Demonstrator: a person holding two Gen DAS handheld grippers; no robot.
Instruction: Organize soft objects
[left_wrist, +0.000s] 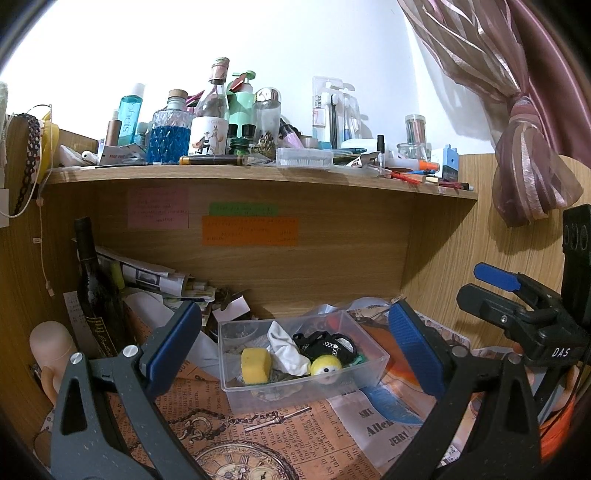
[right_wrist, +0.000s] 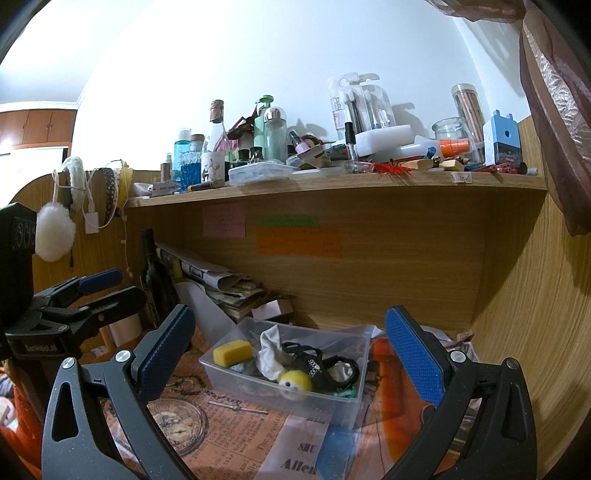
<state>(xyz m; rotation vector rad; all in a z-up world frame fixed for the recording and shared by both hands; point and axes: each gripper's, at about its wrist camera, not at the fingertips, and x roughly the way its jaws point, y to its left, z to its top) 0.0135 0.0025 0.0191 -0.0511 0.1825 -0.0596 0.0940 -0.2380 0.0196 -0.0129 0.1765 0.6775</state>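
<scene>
A clear plastic box (left_wrist: 371, 352) stands on the desk under the shelf. In it lie a yellow sponge (left_wrist: 255, 364), a crumpled white cloth (left_wrist: 288, 349), a black strap item (left_wrist: 325, 345) and a yellow ball with an eye (left_wrist: 325, 365). The box (right_wrist: 218, 367) also shows in the right wrist view with the sponge (right_wrist: 232, 352), cloth (right_wrist: 271, 352), black item (right_wrist: 321, 365) and ball (right_wrist: 295, 384). My left gripper (left_wrist: 295, 354) is open and empty, its jaws apart on either side of the box. My right gripper (right_wrist: 291, 354) is open and empty in front of the box.
A printed newspaper-style mat (left_wrist: 295, 435) covers the desk. A dark wine bottle (left_wrist: 96, 291) and a paper stack (left_wrist: 155, 277) stand at the back left. A wooden shelf (left_wrist: 258, 175) crowded with bottles hangs above. A curtain (left_wrist: 524, 110) hangs at right.
</scene>
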